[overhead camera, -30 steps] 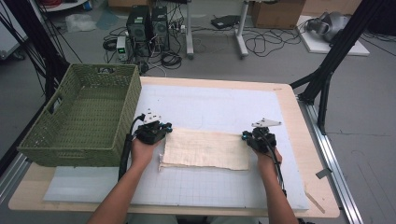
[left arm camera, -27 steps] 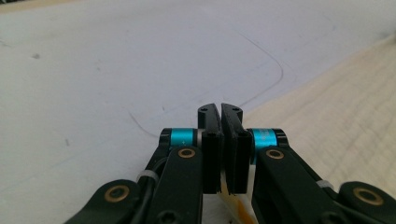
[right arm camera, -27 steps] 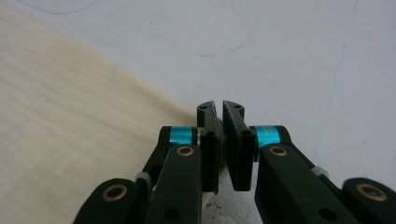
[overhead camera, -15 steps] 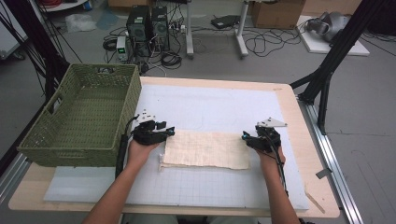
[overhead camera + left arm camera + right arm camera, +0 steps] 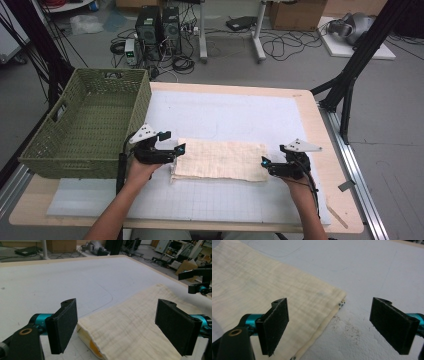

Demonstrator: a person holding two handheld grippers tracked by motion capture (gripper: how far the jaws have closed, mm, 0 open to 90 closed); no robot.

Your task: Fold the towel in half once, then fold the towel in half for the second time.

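Left claw (image 5: pixel 176 151) released, jaws spread wide at left end of folded cloth (image 5: pixel 220 160), short edge lying between them; right claw (image 5: pixel 267 165) likewise released, parked at cloth's right end, corner just between its jaws; cloth flat on white mat (image 5: pixel 235 112), mid-worktop (image 5: pixel 310 115), toward near side; broad bare mat beyond far edge and along near edge; green woven basket (image 5: pixel 85 125) at left, just beside left claw, interior bare; cloth cream, crinkled, layered, yellow showing at left fold, dotted print peeking at right corner.
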